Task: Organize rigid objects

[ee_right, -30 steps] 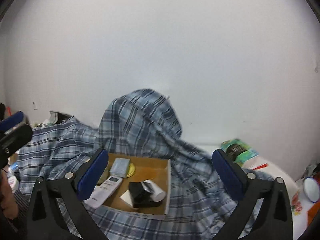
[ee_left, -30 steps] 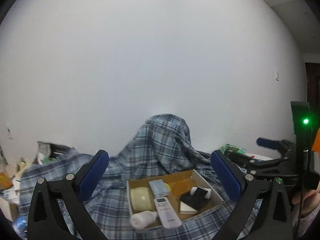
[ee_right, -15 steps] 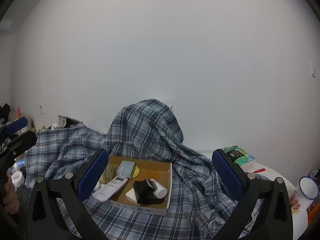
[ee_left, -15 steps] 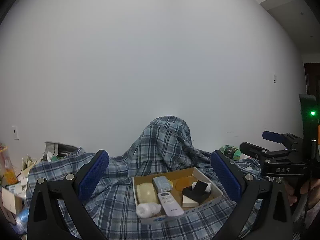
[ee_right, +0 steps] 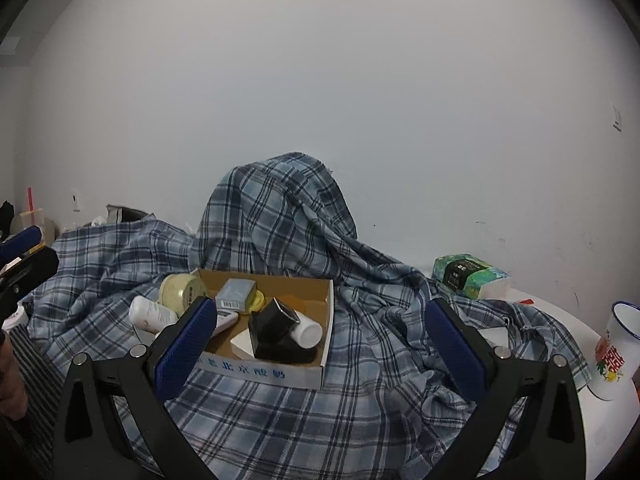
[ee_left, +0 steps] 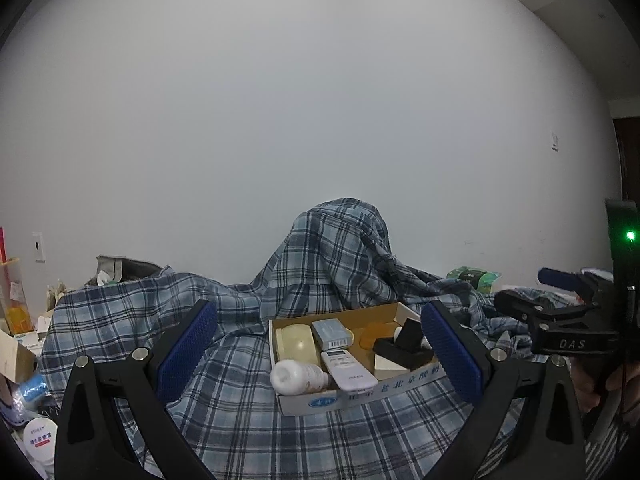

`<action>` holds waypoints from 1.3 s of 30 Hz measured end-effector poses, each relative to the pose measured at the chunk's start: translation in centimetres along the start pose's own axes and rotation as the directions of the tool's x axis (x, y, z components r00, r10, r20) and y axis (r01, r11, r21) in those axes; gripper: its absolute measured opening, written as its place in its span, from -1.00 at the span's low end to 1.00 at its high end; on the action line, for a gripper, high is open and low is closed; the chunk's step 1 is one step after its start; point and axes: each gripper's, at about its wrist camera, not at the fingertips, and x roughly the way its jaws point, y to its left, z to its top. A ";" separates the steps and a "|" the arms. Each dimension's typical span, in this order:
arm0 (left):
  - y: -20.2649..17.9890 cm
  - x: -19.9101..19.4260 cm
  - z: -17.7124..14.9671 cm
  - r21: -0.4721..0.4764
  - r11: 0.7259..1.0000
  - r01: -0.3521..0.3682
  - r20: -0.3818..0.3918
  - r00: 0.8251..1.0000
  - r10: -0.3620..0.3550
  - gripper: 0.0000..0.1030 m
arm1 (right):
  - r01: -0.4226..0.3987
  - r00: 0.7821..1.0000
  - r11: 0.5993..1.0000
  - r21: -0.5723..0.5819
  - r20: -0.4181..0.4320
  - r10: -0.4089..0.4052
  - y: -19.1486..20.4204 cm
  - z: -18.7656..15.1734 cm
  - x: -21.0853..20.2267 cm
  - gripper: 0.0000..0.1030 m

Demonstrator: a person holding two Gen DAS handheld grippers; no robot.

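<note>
An open cardboard box (ee_left: 372, 394) (ee_right: 304, 372) sits on a blue plaid cloth. It holds a white bottle (ee_left: 298, 376) (ee_right: 150, 314), a cream round tin (ee_left: 296, 344) (ee_right: 180, 290), a white remote (ee_left: 348, 368), a grey-blue small box (ee_left: 332, 332) (ee_right: 236, 294), a black block (ee_left: 404, 344) (ee_right: 276, 328) and a yellow lid (ee_left: 376, 334). My left gripper (ee_left: 320, 352) is open and empty, held back from the box. My right gripper (ee_right: 320, 344) is open and empty, also short of the box.
The plaid cloth (ee_right: 360, 280) drapes over a tall hump behind the box. A green tissue pack (ee_right: 468, 276) and an enamel mug (ee_right: 614, 352) stand at the right on a white table. Clutter with jars (ee_left: 40, 440) lies at the left.
Both grippers have pulled back and shifted; the box now appears larger and nearer the middle of each view. Both stay open and empty.
</note>
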 end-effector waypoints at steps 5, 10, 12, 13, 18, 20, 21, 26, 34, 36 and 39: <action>-0.6 -0.3 -0.3 0.025 1.000 -0.003 0.010 1.000 0.003 1.00 | 0.001 1.000 0.999 -0.036 0.008 -0.001 0.7 -0.4 -0.1 1.00; -0.2 -0.3 -0.3 0.007 1.000 -0.006 0.010 1.000 0.006 1.00 | 0.009 1.000 0.998 -0.056 0.023 -0.008 1.1 -0.5 -0.5 1.00; 0.0 -0.3 -0.3 -0.001 1.000 -0.011 0.010 1.000 0.011 1.00 | 0.010 1.000 0.998 -0.055 0.027 -0.008 1.1 -0.5 -0.5 1.00; 0.0 -0.3 -0.3 -0.003 1.000 -0.017 0.011 1.000 0.017 1.00 | 0.010 1.000 0.998 -0.055 0.028 -0.009 1.1 -0.5 -0.5 1.00; 0.1 -0.2 -0.4 -0.008 1.000 -0.027 0.005 1.000 0.027 1.00 | 0.013 0.999 0.998 -0.054 0.034 -0.011 1.1 -0.5 -0.7 1.00; 0.1 -0.3 -0.3 -0.008 1.000 -0.030 0.008 1.000 0.030 1.00 | 0.013 0.999 0.999 -0.053 0.039 -0.011 1.1 -0.5 -0.8 1.00; 0.1 -0.2 -0.3 -0.007 1.000 -0.028 0.007 1.000 0.028 1.00 | 0.014 0.999 0.999 -0.052 0.041 -0.012 1.1 -0.4 -0.8 1.00; 0.1 -0.3 -0.3 -0.009 1.000 -0.028 0.008 1.000 0.028 1.00 | 0.013 0.999 0.999 -0.046 0.040 -0.011 1.0 -0.5 -0.8 1.00; 0.2 -0.3 -0.3 -0.008 1.000 -0.029 0.007 1.000 0.029 1.00 | 0.011 0.999 0.999 -0.035 0.042 -0.010 0.9 -0.5 -0.9 1.00; 0.2 -0.3 -0.3 -0.010 1.000 -0.028 0.007 1.000 0.028 1.00 | 0.012 0.999 0.999 -0.036 0.042 -0.010 0.9 -0.5 -0.9 1.00; 0.2 -0.2 -0.4 -0.010 1.000 -0.028 0.002 1.000 0.028 1.00 | 0.012 0.999 0.999 -0.035 0.042 -0.011 0.8 -0.5 -0.9 1.00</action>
